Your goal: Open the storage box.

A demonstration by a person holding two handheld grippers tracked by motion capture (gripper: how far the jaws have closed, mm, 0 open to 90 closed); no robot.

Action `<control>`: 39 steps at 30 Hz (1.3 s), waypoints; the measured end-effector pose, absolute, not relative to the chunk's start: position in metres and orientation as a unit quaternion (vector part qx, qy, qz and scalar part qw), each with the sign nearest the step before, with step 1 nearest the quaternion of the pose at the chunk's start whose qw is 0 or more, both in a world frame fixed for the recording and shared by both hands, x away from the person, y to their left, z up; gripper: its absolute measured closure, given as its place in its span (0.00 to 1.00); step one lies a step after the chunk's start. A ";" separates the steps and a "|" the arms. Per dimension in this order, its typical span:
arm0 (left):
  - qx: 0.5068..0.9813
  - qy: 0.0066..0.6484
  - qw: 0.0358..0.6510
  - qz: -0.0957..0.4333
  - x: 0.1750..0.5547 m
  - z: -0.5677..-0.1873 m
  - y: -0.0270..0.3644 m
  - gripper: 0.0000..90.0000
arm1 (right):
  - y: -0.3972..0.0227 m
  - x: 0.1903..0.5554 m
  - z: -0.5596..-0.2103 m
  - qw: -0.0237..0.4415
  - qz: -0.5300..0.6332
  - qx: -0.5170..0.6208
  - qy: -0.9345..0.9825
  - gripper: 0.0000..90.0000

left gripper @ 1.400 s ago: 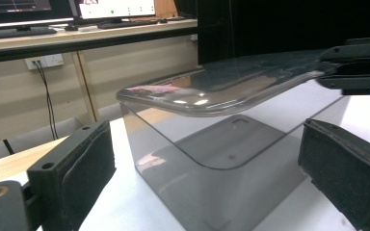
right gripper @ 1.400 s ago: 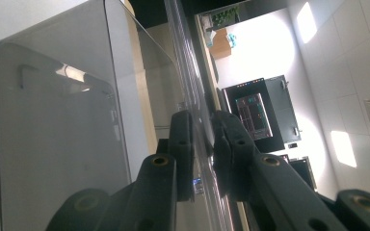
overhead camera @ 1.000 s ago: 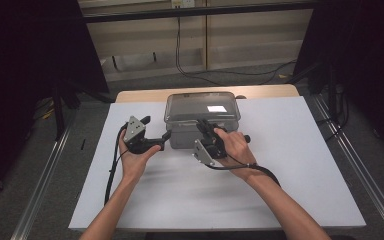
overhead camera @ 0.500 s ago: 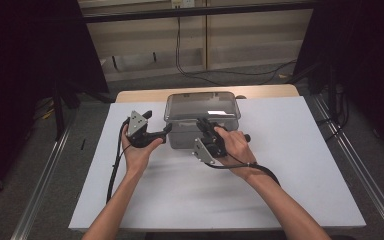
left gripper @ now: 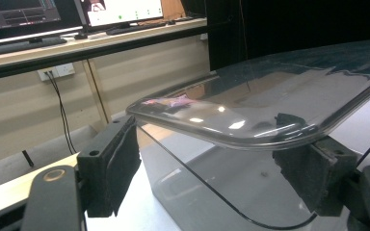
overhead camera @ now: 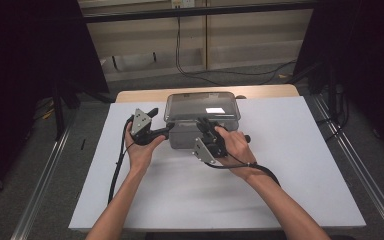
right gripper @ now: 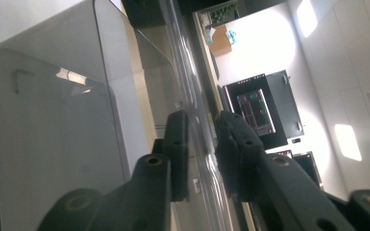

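The left tool (overhead camera: 167, 131) had its jaws spread at the box's (overhead camera: 190, 137) left near corner, just under the lid's (overhead camera: 202, 106) rim; they had just been closing, with that corner between them. In the left gripper view, one pad (left gripper: 108, 166) stood clear of the box wall and the other (left gripper: 313, 175) sat under the lid (left gripper: 270, 101) edge, where I could not tell whether it touched. The right tool (overhead camera: 206, 126) was pinching the lid's front rim, its jaws nearly pressed together, though they had just eased open a little. In the right gripper view, its pads (right gripper: 178, 154) flanked the thin clear rim of the lid (right gripper: 192, 110), with the smoky box (right gripper: 53, 144) wall to the left. The box stood closed on the white sheet (overhead camera: 290, 165), at the far middle of the table (overhead camera: 270, 91). Both of the person's hands (overhead camera: 142, 152) sat on the near side of the box.
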State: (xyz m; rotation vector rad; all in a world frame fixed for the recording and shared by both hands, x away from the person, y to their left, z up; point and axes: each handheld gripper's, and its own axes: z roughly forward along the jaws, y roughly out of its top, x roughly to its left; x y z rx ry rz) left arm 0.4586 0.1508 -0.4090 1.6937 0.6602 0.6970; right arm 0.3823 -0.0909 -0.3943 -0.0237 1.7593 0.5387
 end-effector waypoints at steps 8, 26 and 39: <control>0.715 0.276 0.569 0.298 0.460 -0.407 0.149 0.29 | -0.110 0.387 -0.393 0.580 0.275 0.056 0.764 0.62; 0.719 0.269 0.568 0.298 0.462 -0.403 0.149 0.32 | -0.174 0.401 -0.388 0.459 0.419 0.242 0.745 0.33; 0.720 0.265 0.573 0.288 0.463 -0.400 0.147 0.33 | -0.199 0.418 -0.393 0.416 0.463 0.307 0.720 0.34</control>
